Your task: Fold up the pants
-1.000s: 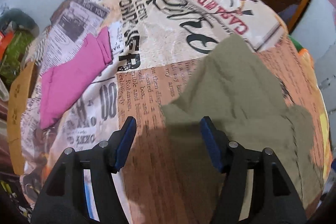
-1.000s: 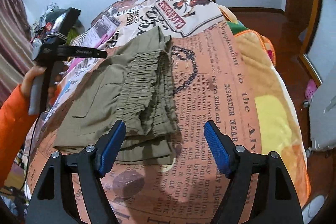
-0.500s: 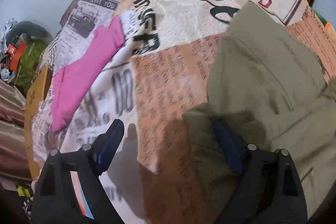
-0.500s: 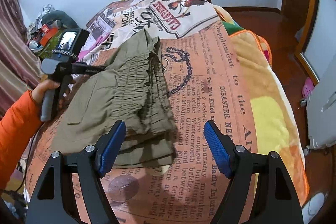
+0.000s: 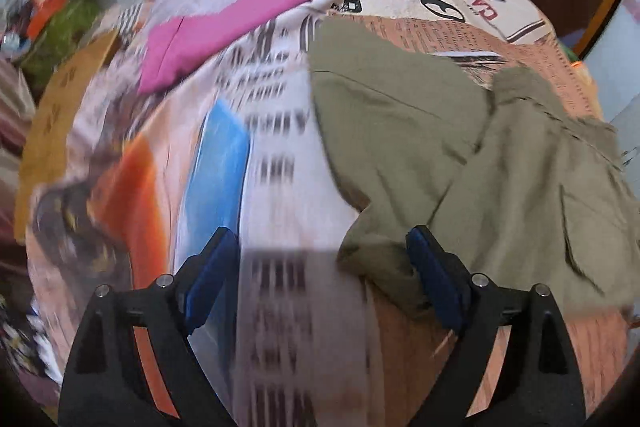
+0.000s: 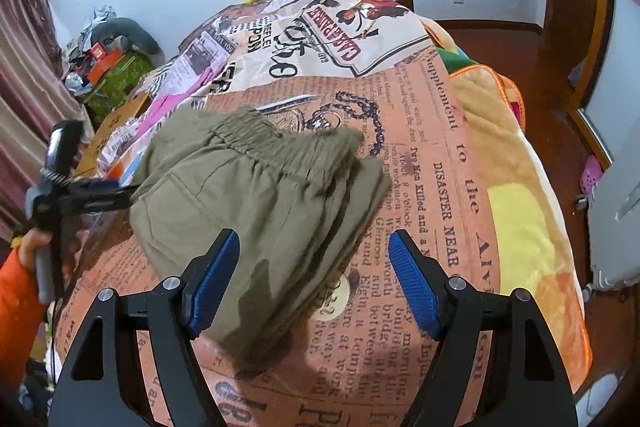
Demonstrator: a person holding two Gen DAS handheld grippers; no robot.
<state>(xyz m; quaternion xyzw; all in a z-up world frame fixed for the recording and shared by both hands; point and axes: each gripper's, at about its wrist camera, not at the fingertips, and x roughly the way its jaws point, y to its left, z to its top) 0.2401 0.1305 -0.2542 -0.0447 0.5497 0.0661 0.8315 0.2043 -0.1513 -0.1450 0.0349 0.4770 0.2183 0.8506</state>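
Olive green pants (image 6: pixel 260 203) lie folded in a rumpled stack on the newspaper-print bedspread (image 6: pixel 440 163), the elastic waistband at the far side. They also show in the left wrist view (image 5: pixel 460 155), at the right. My right gripper (image 6: pixel 314 283) is open, its blue pads over the near edge of the stack. My left gripper (image 5: pixel 320 279) is open at the pants' left edge, its right pad against the cloth; it shows from outside in the right wrist view (image 6: pixel 96 193). The left wrist view is blurred.
A folded pink garment (image 5: pixel 224 31) lies on the bed's far left. A yellow-orange blanket (image 6: pixel 520 211) hangs at the bed's right edge. Clutter (image 6: pixel 108 63) and a curtain stand at left, a wooden door and floor at right.
The left gripper has swung left along the bed and the pants' left part now lies folded over toward the waistband. The right gripper has moved in over the stack's near edge.
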